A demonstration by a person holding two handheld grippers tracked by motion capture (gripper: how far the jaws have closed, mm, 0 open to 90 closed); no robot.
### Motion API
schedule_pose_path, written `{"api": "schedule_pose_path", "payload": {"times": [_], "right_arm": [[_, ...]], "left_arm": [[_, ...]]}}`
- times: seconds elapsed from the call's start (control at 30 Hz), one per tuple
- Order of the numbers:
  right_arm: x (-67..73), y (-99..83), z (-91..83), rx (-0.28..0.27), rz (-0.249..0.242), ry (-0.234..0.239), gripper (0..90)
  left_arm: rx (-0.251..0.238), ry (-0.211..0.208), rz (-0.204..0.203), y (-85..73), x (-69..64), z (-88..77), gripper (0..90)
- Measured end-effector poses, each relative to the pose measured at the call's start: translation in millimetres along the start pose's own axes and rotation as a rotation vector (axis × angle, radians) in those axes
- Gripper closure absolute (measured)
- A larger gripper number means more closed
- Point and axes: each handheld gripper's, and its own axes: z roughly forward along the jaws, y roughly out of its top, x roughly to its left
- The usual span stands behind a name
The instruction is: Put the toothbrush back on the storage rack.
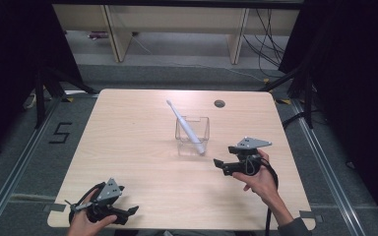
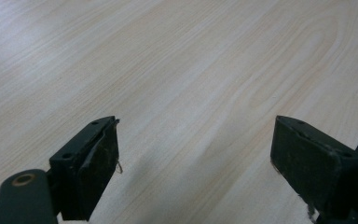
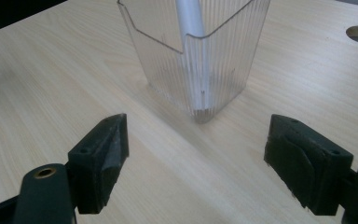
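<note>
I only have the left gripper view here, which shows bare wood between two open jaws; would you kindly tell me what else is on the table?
Observer: A clear ribbed cup stands near the middle of the table, with a white toothbrush leaning inside it, head up and tilted toward the far left.
Operator: Thank you. Where is the right gripper in relation to it?
Observer: The right gripper sits to the right of the cup and a little nearer the person, apart from it; in its own view the jaws are open and face the cup's near corner.
Operator: And my left gripper?
Observer: The left gripper is at the near left edge of the table, far from the cup.
</note>
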Motion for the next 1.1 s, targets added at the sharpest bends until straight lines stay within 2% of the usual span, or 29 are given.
{"api": "schedule_pose_path", "payload": {"times": [0.1, 0.13, 0.2, 0.23, 0.27, 0.3, 0.33, 0.37, 0.4, 0.43, 0.47, 0.53, 0.57, 0.6, 0.63, 0.67, 0.7, 0.77, 0.8, 0.87, 0.9, 0.93, 0.97, 1.0, 1.07, 1.1], "right_arm": [[0.8, -5.0, 0.4, 0.004, 0.012, 0.003, 21.4], [2.5, -6.4, -0.1, 0.014, 0.036, 0.009, 20.9], [1.6, -8.9, -0.5, 0.004, 0.019, 0.004, 20.3], [3.2, -10.3, -1.8, 0.015, 0.04, 0.007, 19.7], [3.4, -11.8, -1.3, 0.004, 0.035, 0.003, 18.2], [1.4, -13.0, -1.0, -0.002, 0.008, 0.003, 17.4], [3.8, -14.4, -1.3, -0.003, 0.035, 0.009, 17.2], [1.1, -15.5, -0.4, -0.018, -0.011, 0.006, 17.3], [2.5, -17.3, -0.9, -0.011, -0.006, 0.018, 17.0], [5.1, -18.7, -1.0, -0.005, 0.022, 0.028, 16.6], [3.9, -20.0, -2.0, -0.007, -0.008, 0.008, 16.5], [6.9, -23.3, -2.3, -0.005, 0.019, 0.025, 16.3], [5.1, -24.1, -3.4, -0.011, -0.009, 0.015, 16.3], [7.4, -26.1, -2.9, -0.019, 0.015, 0.017, 16.3], [7.4, -27.4, -3.4, -0.01, 0.014, 0.026, 16.3], [9.2, -28.7, -4.1, -0.006, 0.023, 0.017, 16.3], [9.7, -29.4, -5.1, 0.01, 0.015, 0.017, 16.5], [11.1, -32.9, -5.7, 0.004, 0.021, 0.016, 17.0], [9.6, -34.3, -6.5, 0.01, -0.004, 0.011, 17.0], [10.8, -38.0, -7.8, 0.021, 0.003, 0.012, 17.1], [11.8, -40.1, -8.9, 0.026, 0.017, 0.007, 17.2], [11.2, -41.2, -9.7, 0.023, 0.0, 0.004, 17.2], [13.2, -42.5, -11.1, 0.032, 0.029, 0.012, 17.2], [11.5, -43.2, -11.9, 0.027, 0.005, 0.006, 17.2], [13.8, -44.7, -14.8, 0.029, 0.037, 0.009, 17.3], [13.6, -45.1, -15.7, 0.023, 0.028, 0.011, 17.3]], "left_arm": [[0.005, 0.003, 0.005, 0.2, 0.7, -0.3, 14.9], [-0.001, 0.0, -0.001, 0.0, -0.1, 0.0, 14.9], [0.0, 0.001, -0.001, -0.2, -0.1, 0.1, 14.9], [-0.003, 0.001, -0.006, -0.3, -0.4, 0.3, 14.9], [0.0, -0.004, -0.001, -0.5, -0.4, 0.0, 14.9], [-0.001, 0.002, -0.002, -0.5, -0.3, 0.1, 14.9], [0.001, 0.003, 0.0, -0.3, 0.0, -0.1, 14.9], [0.001, 0.004, 0.002, 0.1, 0.3, -0.2, 14.9], [-0.003, 0.001, -0.001, 0.1, -0.1, -0.2, 14.9], [-0.007, -0.001, -0.005, -0.1, -0.6, -0.2, 14.9], [-0.009, -0.002, -0.009, -0.3, -0.7, 0.1, 14.9], [0.001, 0.002, 0.0, -0.4, 0.1, -0.1, 14.9], [-0.001, 0.002, 0.001, -0.4, -0.2, -0.3, 14.9], [-0.002, 0.002, 0.003, -0.1, -0.3, -0.5, 14.9], [0.002, 0.004, 0.011, 0.3, 0.2, -1.0, 14.9], [0.002, 0.004, 0.013, 0.3, 0.3, -1.0, 14.9], [0.002, 0.003, 0.012, 0.1, 0.1, -0.8, 14.9], [0.004, 0.003, 0.006, -0.6, -0.4, 0.0, 14.9], [0.001, 0.001, -0.004, -0.7, -0.8, 0.7, 14.9], [0.004, 0.001, 0.009, -0.7, -0.4, 0.0, 14.9], [-0.004, -0.001, 0.001, -0.7, -1.1, 0.2, 14.9], [-0.01, -0.001, -0.005, -0.7, -1.3, 0.3, 14.9], [-0.005, 0.003, 0.001, -0.5, -0.7, -0.1, 14.9], [-0.002, 0.004, 0.004, -0.5, -0.4, -0.2, 14.9], [-0.002, 0.002, 0.001, -0.7, -0.8, 0.1, 14.9], [-0.001, 0.003, -0.002, -0.7, -0.9, 0.3, 14.9]]}}
